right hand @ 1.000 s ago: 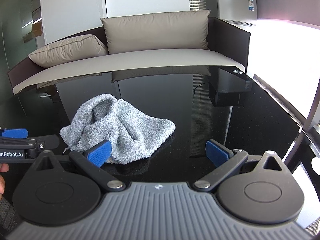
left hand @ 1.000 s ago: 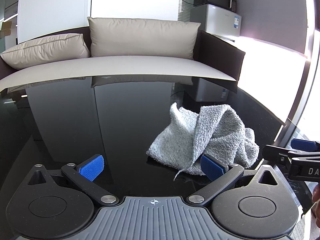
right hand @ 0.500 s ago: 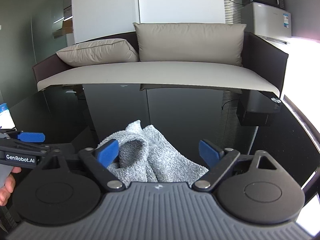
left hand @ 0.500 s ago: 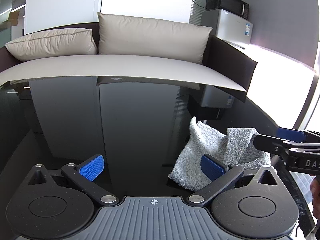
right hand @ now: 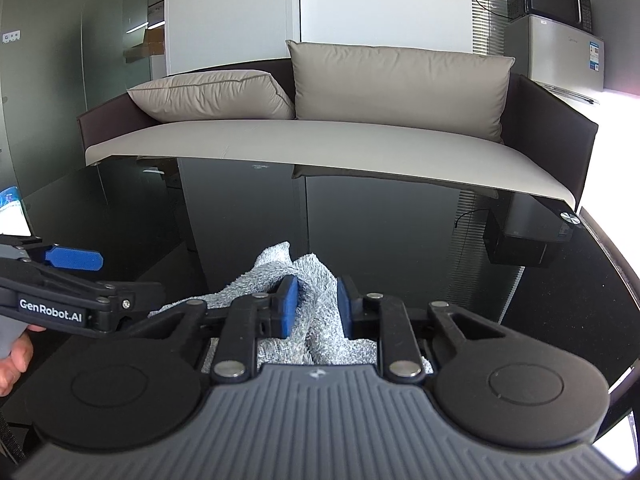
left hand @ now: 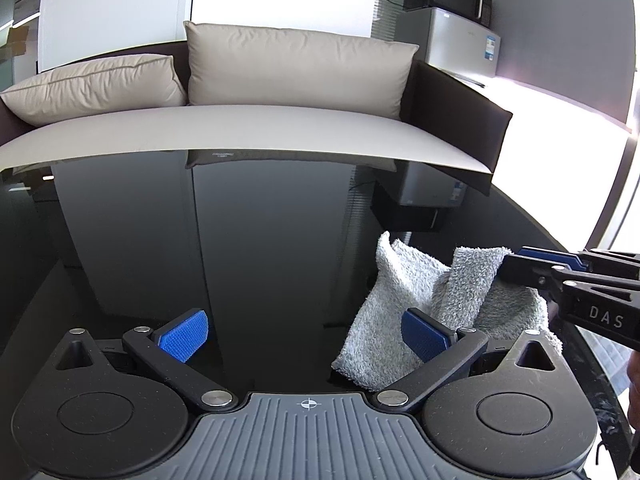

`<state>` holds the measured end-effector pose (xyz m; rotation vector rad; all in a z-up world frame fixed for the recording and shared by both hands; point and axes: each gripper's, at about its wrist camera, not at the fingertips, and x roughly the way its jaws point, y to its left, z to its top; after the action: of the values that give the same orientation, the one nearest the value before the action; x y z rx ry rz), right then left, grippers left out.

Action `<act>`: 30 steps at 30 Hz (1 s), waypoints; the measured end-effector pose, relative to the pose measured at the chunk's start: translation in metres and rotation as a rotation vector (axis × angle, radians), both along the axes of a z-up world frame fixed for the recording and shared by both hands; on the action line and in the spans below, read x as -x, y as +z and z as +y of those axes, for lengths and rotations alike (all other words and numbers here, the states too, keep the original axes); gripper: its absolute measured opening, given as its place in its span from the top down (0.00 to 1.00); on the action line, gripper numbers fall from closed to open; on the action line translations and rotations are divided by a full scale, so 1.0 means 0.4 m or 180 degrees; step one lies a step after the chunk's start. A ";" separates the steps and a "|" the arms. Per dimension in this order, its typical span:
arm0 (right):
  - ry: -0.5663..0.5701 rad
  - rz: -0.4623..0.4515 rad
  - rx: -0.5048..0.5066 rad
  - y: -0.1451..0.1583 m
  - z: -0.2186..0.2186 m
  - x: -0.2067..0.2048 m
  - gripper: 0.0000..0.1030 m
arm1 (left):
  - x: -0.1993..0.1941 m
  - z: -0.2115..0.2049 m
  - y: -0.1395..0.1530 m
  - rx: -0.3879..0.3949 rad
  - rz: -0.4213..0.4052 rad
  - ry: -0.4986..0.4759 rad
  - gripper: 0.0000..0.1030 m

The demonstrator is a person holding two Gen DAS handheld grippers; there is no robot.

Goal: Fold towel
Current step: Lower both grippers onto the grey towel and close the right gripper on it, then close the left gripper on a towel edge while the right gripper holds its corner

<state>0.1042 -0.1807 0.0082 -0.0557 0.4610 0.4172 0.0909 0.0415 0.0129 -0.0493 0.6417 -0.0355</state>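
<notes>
On the glossy black table [left hand: 248,248], near its front right edge, lies a crumpled grey towel [left hand: 404,292], bunched in folds. Right gripper [right hand: 316,304]: jaws have just been closing, blue pads now pinching a raised fold of the towel between them. Left gripper [left hand: 306,332]: jaws spread wide, nothing between them; its right pad sits in front of the towel's near edge, contact unclear. Beyond the table, a beige sofa [right hand: 320,140] with two cushions. No containers seen.
</notes>
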 end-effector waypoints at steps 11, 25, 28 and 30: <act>-0.0478 -0.0109 -0.0115 0.022 -0.074 0.030 0.96 | -0.017 0.003 -0.011 0.0020 0.0012 0.0072 0.01; -0.1043 0.0279 0.0229 -0.032 -0.159 0.035 0.96 | -0.107 -0.104 -0.018 -0.0085 -0.0095 -0.0412 0.03; -0.1117 0.0353 0.0262 -0.045 -0.167 0.026 0.96 | -0.138 -0.125 -0.023 -0.0045 -0.0080 -0.0539 0.10; -0.1077 0.0366 0.0201 -0.052 -0.173 0.024 0.96 | -0.154 -0.133 -0.029 -0.0034 -0.0068 -0.0594 0.12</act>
<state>0.0945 -0.2501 -0.0126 -0.0140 0.5856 0.0734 0.1527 -0.0118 0.0013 0.0214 0.6236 -0.2124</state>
